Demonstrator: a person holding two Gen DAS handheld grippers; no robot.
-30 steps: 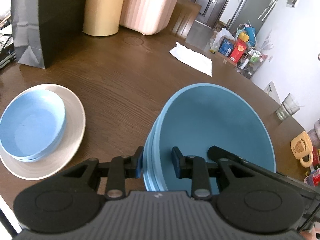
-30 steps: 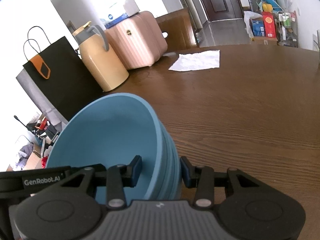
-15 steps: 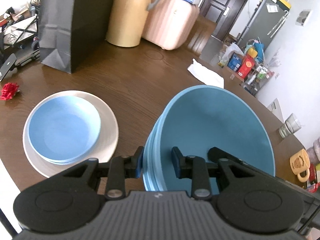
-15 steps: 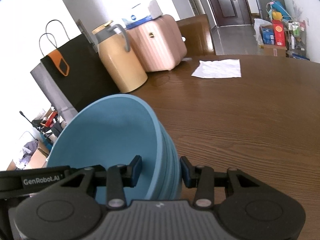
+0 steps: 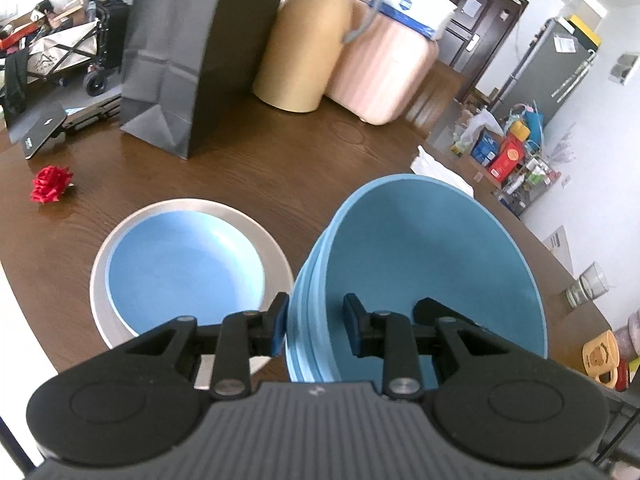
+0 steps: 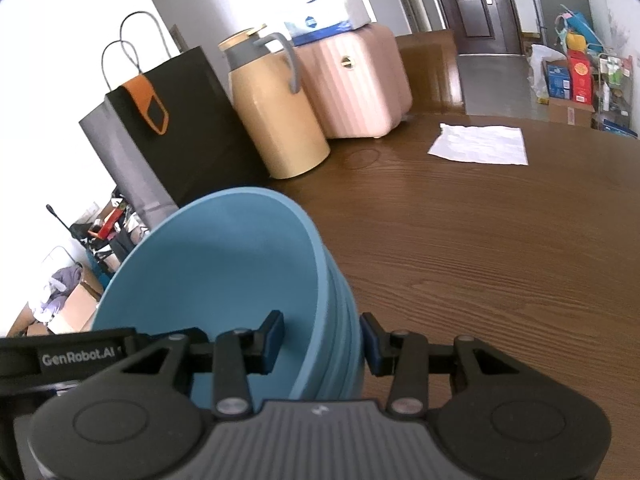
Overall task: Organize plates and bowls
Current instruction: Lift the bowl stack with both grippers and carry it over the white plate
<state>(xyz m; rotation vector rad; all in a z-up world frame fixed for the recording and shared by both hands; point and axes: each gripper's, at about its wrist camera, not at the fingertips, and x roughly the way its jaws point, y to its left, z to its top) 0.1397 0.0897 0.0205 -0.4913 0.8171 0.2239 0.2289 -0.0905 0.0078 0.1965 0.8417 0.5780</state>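
A stack of nested blue bowls (image 5: 432, 264) hangs above the wooden table, held from both sides. My left gripper (image 5: 316, 330) is shut on the stack's left rim, one pad outside and one inside. Seen from the other side, the same stack of blue bowls (image 6: 224, 264) has my right gripper (image 6: 322, 342) shut on its right rim. To the left, a light blue plate (image 5: 184, 264) lies on a white plate (image 5: 276, 248) on the table, just beside and below the bowls.
A black paper bag (image 5: 192, 52), a tan jug (image 5: 304, 40) and a pink case (image 5: 384, 68) stand at the table's far side. A red paper flower (image 5: 50, 184), a white cloth (image 6: 480, 144), a glass (image 5: 586, 288) and a yellow mug (image 5: 600, 356) sit around the edges.
Both grippers have carried the bowl stack leftward and a little upward; the plates now lie right beside the stack. The grips are unchanged.
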